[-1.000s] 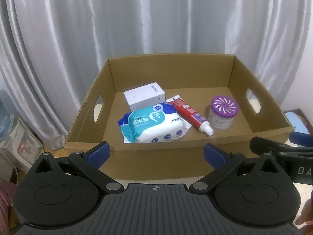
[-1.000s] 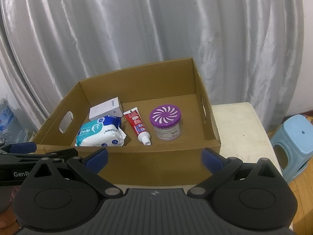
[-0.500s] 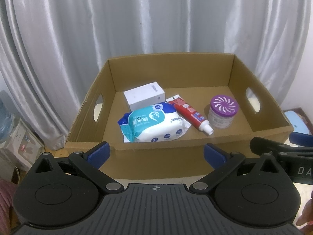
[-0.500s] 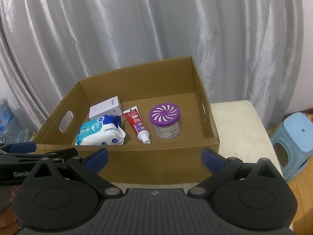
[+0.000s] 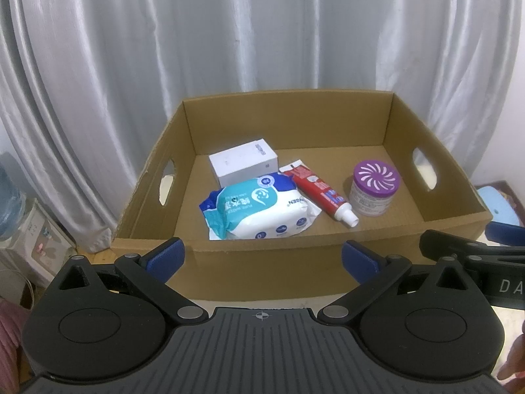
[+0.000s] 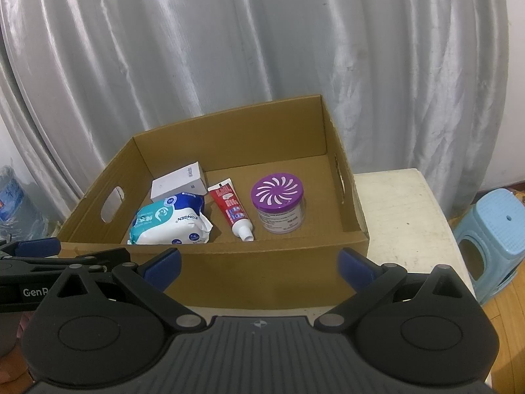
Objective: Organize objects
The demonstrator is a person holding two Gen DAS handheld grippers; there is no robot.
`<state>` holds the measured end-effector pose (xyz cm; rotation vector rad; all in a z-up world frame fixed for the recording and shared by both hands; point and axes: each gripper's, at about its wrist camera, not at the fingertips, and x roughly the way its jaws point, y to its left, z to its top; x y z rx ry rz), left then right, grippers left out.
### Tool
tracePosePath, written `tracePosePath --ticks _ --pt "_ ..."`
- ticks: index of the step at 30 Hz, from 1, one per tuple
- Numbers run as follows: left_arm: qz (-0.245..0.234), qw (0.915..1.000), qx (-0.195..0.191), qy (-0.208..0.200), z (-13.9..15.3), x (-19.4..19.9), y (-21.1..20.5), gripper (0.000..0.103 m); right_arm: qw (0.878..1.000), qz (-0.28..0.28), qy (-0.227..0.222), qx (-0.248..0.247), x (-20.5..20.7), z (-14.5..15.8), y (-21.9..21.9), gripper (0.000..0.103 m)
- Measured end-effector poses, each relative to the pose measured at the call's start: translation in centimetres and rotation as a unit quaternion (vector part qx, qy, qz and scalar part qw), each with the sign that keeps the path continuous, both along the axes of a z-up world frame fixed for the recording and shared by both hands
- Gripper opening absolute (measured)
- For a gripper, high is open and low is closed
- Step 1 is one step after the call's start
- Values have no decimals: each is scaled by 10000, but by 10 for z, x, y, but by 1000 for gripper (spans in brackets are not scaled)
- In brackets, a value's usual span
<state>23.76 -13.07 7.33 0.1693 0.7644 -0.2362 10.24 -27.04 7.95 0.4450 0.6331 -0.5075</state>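
A shallow cardboard box [image 5: 262, 262] [image 6: 256, 272] stands on a white table. Inside lie a white carton [image 5: 242, 162] [image 6: 178, 182], a blue-and-white wipes pack [image 5: 259, 210] [image 6: 169, 223], a red toothpaste tube [image 5: 320, 193] [image 6: 231, 208] and a purple-lidded jar [image 5: 374, 187] [image 6: 279, 203]. My left gripper [image 5: 261, 257] hangs open in front of the box's near wall, holding nothing. My right gripper [image 6: 259, 262] is open too, just before the same wall. Each gripper shows at the edge of the other's view.
A silver curtain [image 5: 262, 32] hangs behind the box. Bare white table top [image 6: 400, 216] lies to the box's right. A light-blue stool [image 6: 489, 236] stands on the floor at the right. A water bottle [image 6: 13, 203] is at the far left.
Both views have drawn back and up very slightly, so the box sits a little lower and smaller. Nothing in the box has moved. Both grippers stay open.
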Motion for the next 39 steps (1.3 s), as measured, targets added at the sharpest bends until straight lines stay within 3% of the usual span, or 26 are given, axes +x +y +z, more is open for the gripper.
tracePosePath --ticks 39 --pt "12 10000 48 -13 3 2 -1 102 9999 -13 -7 122 -1 -3 0 103"
